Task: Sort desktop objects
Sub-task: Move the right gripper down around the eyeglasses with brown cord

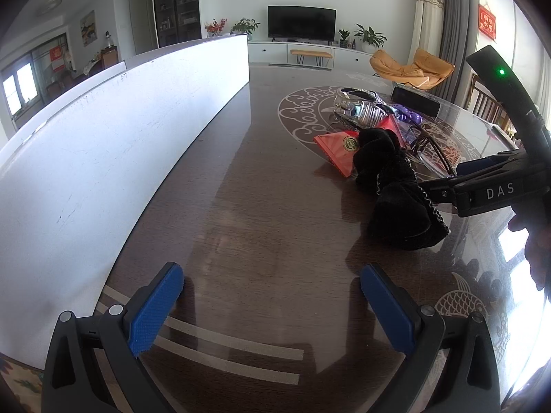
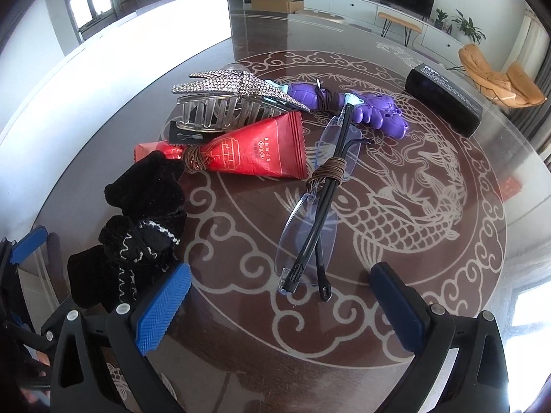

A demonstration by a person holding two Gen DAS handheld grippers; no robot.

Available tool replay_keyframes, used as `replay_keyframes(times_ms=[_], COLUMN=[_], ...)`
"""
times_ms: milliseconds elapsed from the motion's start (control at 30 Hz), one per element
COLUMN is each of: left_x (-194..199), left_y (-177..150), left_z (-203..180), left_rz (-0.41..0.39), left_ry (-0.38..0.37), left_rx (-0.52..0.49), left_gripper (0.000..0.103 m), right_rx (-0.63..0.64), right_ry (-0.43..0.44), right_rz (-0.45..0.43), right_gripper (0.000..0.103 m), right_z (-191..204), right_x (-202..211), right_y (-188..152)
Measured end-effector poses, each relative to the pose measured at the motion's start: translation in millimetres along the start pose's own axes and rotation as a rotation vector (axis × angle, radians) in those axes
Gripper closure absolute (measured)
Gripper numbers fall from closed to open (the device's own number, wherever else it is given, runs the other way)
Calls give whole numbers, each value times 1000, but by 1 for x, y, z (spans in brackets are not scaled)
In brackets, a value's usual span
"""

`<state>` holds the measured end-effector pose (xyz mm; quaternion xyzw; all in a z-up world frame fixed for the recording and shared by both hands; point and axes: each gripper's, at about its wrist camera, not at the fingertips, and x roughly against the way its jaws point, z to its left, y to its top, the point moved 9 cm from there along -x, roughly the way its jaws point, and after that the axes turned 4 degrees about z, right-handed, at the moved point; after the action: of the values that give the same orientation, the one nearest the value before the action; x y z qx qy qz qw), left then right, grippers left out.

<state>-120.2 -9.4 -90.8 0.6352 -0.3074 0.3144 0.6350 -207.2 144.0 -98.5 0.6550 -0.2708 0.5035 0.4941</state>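
a home living room: television [image 1: 301, 22], orange lounge chair [image 1: 411, 67], houseplants [image 1: 370, 36].

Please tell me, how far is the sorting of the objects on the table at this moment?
Nothing looks sorted yet. The glasses, red packet, rhinestone hair clip, purple toy and black velvet scrunchie lie clustered together on the table. In hand: nothing; the right gripper is open before the glasses, and the left gripper is open over bare table. All items remain to sort.
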Motion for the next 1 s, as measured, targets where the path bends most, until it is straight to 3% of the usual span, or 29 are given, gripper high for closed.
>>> replay_keyframes(times_ms=[267,800,1000], left_x=[0,1,1], left_y=[0,0,0], left_z=[0,0,0], left_rz=[1,1,1], left_ry=[0,0,0], left_rx=[0,0,0], left_gripper=[0,0,0], right_rx=[-156,-143,-139], right_ry=[-61,-59,-65], right_rz=[14,8,-71], right_gripper=[0,0,4], right_z=[-46,-50,-48], right_x=[-10,-15,-10], right_y=[25,38,33])
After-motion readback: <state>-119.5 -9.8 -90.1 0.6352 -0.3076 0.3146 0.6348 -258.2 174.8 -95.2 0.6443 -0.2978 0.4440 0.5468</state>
